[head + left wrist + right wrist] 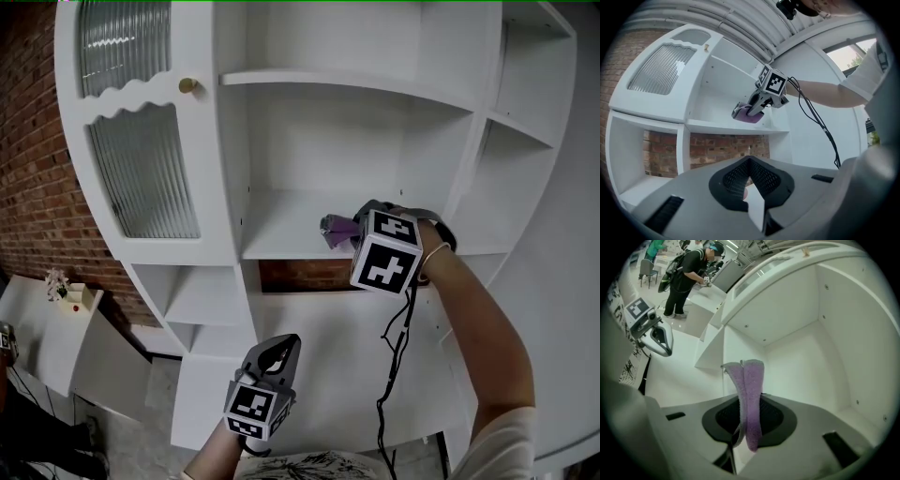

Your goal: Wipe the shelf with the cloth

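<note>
My left gripper [274, 352] hangs low at 6 o'clock, its fingers pressed together on nothing, well apart from the shelf [281, 234]. The purple cloth [335, 225] sits on the shelf's right half, folded lengthwise and pinched tight in the fingers of my right gripper [359, 228], the nearer one. Bare board runs toward 9 o'clock, so I judge the sweep goes that way. That compartment holds nothing else.
</note>
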A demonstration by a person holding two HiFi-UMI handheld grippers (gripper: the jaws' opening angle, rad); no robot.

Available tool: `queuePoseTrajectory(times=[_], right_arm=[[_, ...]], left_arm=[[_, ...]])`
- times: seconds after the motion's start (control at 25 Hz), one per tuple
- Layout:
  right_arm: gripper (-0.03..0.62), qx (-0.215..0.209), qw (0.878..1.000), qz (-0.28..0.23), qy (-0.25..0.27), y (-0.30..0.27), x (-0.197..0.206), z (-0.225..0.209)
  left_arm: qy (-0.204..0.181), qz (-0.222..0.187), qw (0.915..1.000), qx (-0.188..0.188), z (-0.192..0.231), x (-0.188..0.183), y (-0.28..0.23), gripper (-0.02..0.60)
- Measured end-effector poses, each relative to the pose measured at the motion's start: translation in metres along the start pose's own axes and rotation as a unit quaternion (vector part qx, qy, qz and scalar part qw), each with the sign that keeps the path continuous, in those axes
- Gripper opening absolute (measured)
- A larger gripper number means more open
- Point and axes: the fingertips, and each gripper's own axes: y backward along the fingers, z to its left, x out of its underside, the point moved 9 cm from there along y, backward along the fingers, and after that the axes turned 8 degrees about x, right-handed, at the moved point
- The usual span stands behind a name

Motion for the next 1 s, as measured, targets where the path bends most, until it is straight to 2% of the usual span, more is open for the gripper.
queuePoseTrajectory(times=[0.12, 0.28, 0.4, 0.56, 0.68, 0.8, 0.92, 1.0], right_arm=[[0.078, 0.041, 0.999, 0.03, 0.004, -0.013, 0.016, -0.017], [0.078, 0.064, 0.994, 0.089, -0.012, -0.041, 0.035, -0.035], [0.078, 0.083, 0.99, 0.113, -0.027, -0.065, 0.042, -0.046], [0.078, 0.089, 0.986, 0.137, -0.035, -0.104, 0.053, -0.058], [0.078, 0.099, 0.986, 0.137, -0.002, -0.128, 0.059, -0.062], [0.078, 0.092, 0.986, 0.135, 0.012, -0.148, 0.061, -0.069], [0.078, 0.077, 0.985, 0.153, 0.03, -0.164, 0.065, -0.074], [0.078, 0.082, 0.982, 0.164, 0.045, -0.173, 0.068, -0.077]], left_arm=[[0.002, 0.001, 1.0, -0.002, 0.001, 0.003, -0.009, 0.014], [0.01, 0.005, 0.9999, -0.011, 0.009, 0.007, -0.019, 0.014], [0.015, 0.01, 0.9997, -0.016, 0.017, 0.011, -0.024, 0.014], [0.026, 0.021, 0.999, -0.03, 0.032, 0.019, -0.025, 0.014], [0.039, 0.035, 0.9979, -0.038, 0.041, 0.022, -0.026, 0.015], [0.041, 0.037, 0.9972, -0.051, 0.054, 0.027, -0.03, 0.014], [0.047, 0.04, 0.9964, -0.058, 0.064, 0.032, -0.034, 0.014], [0.051, 0.047, 0.9959, -0.058, 0.069, 0.036, -0.035, 0.015]])
